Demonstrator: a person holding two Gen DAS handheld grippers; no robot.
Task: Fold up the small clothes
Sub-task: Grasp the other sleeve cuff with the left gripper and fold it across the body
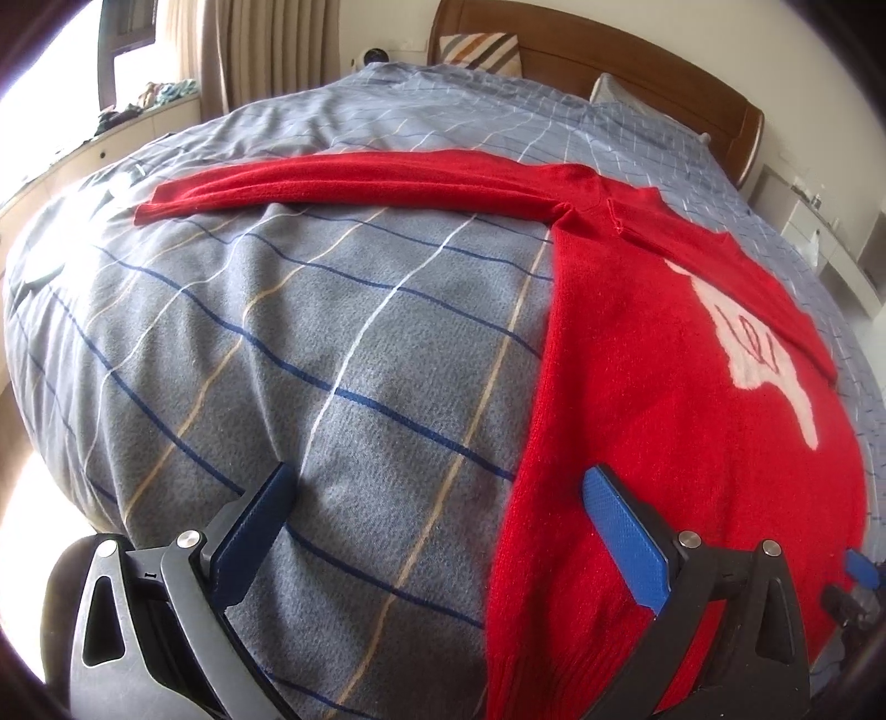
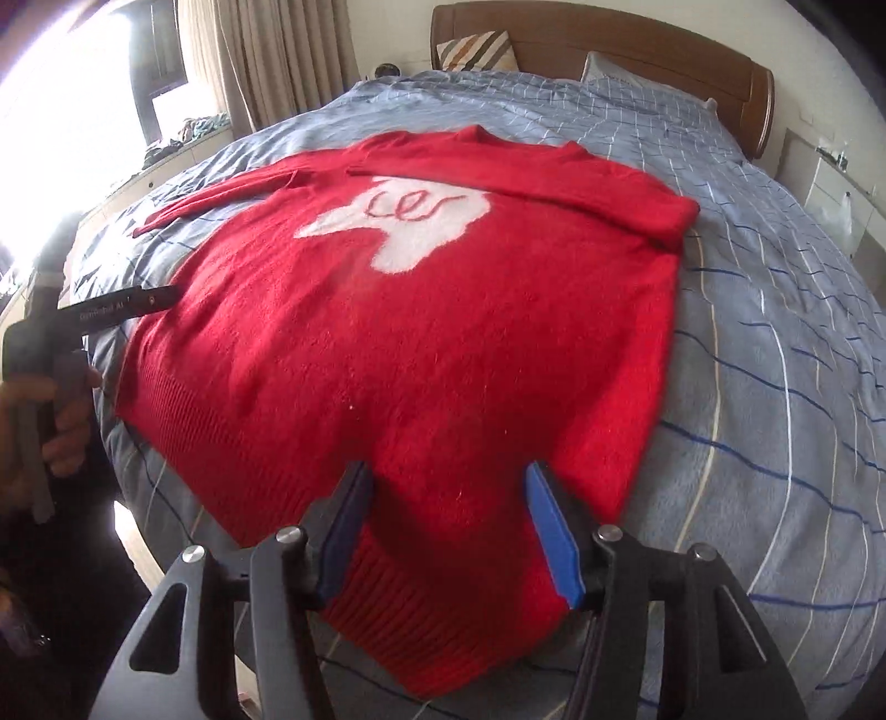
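Observation:
A red knitted sweater (image 2: 415,343) with a white motif (image 2: 410,221) lies flat, front up, on the bed. Its right sleeve (image 2: 581,183) is folded across the chest. The other sleeve (image 1: 332,183) stretches out straight to the left. My left gripper (image 1: 440,476) is open wide over the sweater's left side edge, one finger above the knit, the other above the blanket. My right gripper (image 2: 447,471) is open above the ribbed hem (image 2: 421,620), with nothing pinched between its blue pads. A hand (image 2: 55,421) holds the left gripper at the sweater's left edge.
The grey-blue checked blanket (image 1: 277,360) covers the whole bed. A wooden headboard (image 2: 609,39) and pillows (image 2: 470,50) stand at the far end. Curtains (image 2: 266,55) and a window sill are on the left, a white cabinet (image 2: 841,194) on the right.

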